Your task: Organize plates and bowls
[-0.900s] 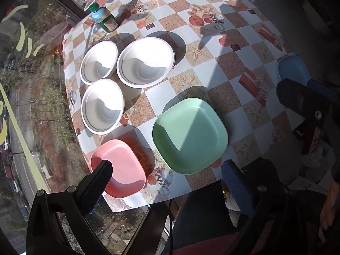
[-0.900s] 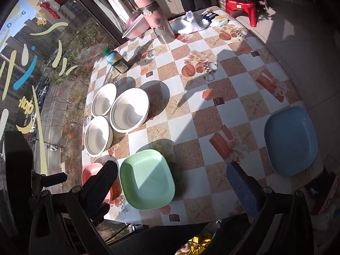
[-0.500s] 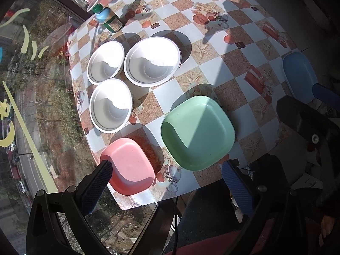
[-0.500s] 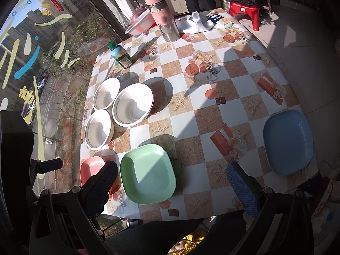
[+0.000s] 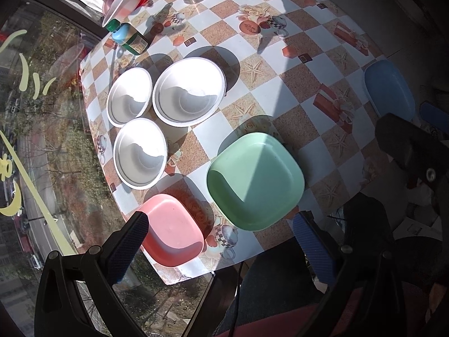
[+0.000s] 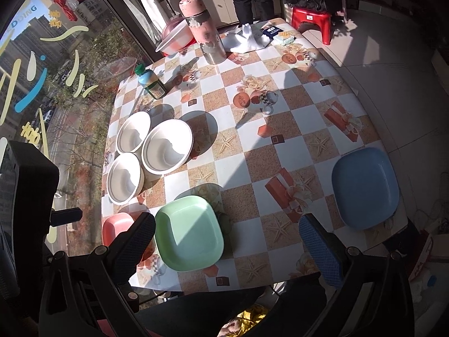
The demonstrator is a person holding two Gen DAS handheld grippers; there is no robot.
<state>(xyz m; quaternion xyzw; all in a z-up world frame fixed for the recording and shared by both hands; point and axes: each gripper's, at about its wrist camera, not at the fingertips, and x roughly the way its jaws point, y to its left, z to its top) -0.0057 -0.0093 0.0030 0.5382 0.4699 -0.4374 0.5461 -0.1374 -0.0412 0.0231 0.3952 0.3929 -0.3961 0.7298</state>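
Observation:
Three white bowls stand together at the table's left: a large one (image 5: 189,92) (image 6: 167,146) and two smaller ones (image 5: 129,96) (image 5: 140,153). A green square plate (image 5: 255,181) (image 6: 189,237) lies near the front edge. A pink plate (image 5: 171,237) (image 6: 115,226) lies at the front left corner. A blue plate (image 5: 388,90) (image 6: 364,188) lies at the right edge. My left gripper (image 5: 219,241) is open and empty above the front edge, over the pink and green plates. My right gripper (image 6: 227,241) is open and empty, held above the front edge.
A pink flask (image 6: 203,29), a green-capped bottle (image 6: 151,81), a lidded pink container (image 6: 175,38) and a white cloth (image 6: 247,39) stand at the table's far side. A window runs along the left. A red stool (image 6: 311,18) stands on the floor beyond.
Both grippers have drawn a little to the right and back from the table; the dishes have not moved. Both stay open.

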